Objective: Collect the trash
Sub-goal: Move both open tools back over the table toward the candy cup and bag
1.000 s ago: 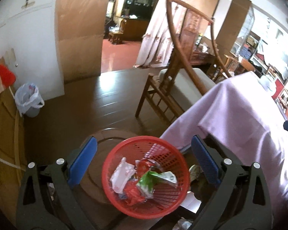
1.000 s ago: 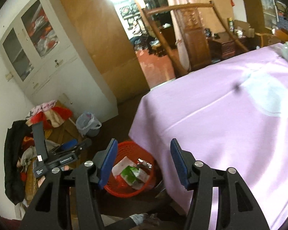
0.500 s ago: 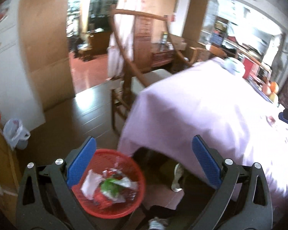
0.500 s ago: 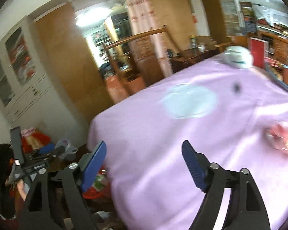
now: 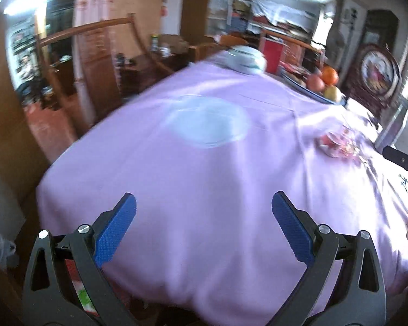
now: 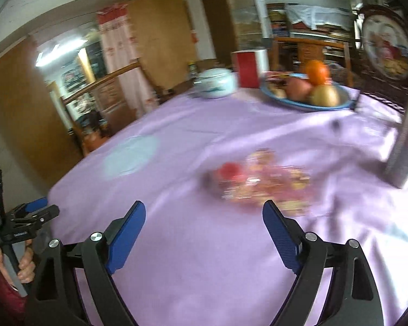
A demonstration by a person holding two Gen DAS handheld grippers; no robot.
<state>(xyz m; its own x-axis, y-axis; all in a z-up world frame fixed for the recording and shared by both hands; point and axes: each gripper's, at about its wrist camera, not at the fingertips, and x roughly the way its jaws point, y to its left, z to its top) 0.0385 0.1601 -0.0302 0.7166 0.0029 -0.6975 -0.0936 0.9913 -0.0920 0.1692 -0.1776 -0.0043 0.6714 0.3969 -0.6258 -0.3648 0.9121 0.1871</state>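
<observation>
A crumpled pink and red wrapper (image 6: pixel 261 182) lies on the purple tablecloth (image 6: pixel 204 258), just beyond my right gripper (image 6: pixel 204 217), which is open and empty. The wrapper also shows in the left wrist view (image 5: pixel 340 142) at the far right of the table. My left gripper (image 5: pixel 204 209) is open and empty over the near edge of the cloth (image 5: pixel 204 203). A bit of the red trash basket (image 5: pixel 80 296) shows low between the left gripper's arms, mostly hidden. The frames are blurred.
A blue plate of fruit (image 6: pixel 307 89), a white lidded bowl (image 6: pixel 215 82) and a red box (image 6: pixel 249 68) stand at the table's far side. A pale round patch (image 5: pixel 208 123) marks the cloth. A wooden chair (image 5: pixel 76 54) stands beyond the table's left edge.
Both grippers have swung up and right from the red basket on the floor to the tabletop. The wrapper has come close in front of the right gripper. Both stay open.
</observation>
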